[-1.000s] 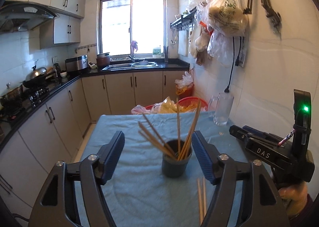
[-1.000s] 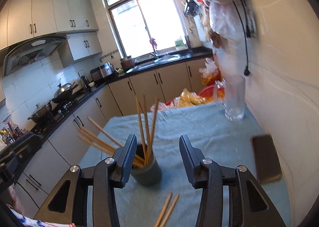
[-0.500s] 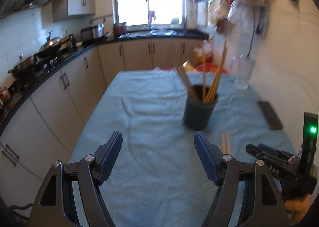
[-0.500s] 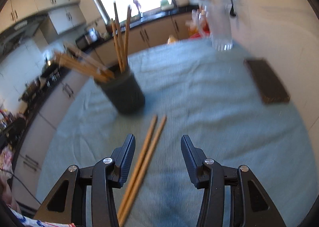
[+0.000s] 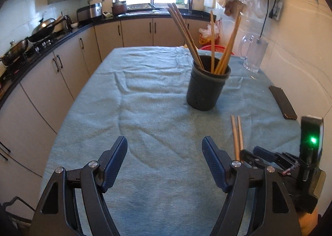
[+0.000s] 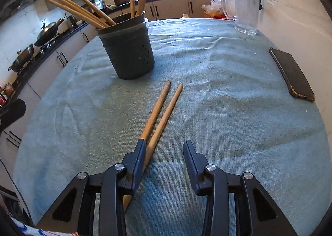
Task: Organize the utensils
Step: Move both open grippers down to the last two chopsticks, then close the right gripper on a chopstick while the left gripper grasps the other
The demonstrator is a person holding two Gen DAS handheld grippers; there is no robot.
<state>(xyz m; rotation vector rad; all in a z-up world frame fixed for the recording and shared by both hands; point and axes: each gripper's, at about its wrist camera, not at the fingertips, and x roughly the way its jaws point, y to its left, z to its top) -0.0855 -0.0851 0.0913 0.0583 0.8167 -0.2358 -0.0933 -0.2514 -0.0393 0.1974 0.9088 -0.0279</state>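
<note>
Two loose wooden chopsticks (image 6: 159,115) lie side by side on the blue-green cloth, in front of a dark perforated holder (image 6: 128,49) that stands upright with several chopsticks in it. My right gripper (image 6: 164,149) is low over the near ends of the pair and its jaws are closing. One stick runs just inside the left finger (image 6: 138,159), the other passes under it, and the pads do not press on them. My left gripper (image 5: 165,149) stands open over bare cloth with nothing between its fingers. The holder (image 5: 205,88), the loose pair (image 5: 236,134) and the right gripper (image 5: 251,152) lie to its right.
A clear glass pitcher (image 6: 244,10) stands at the far right of the table by the tiled wall. A dark phone (image 6: 290,74) lies along the right edge. Cabinets and a stove with pans (image 5: 43,28) run along the left.
Both grippers have sunk toward the table and tipped downward. The right one has come down onto the loose chopsticks and its jaws have narrowed. The left jaws stay wide.
</note>
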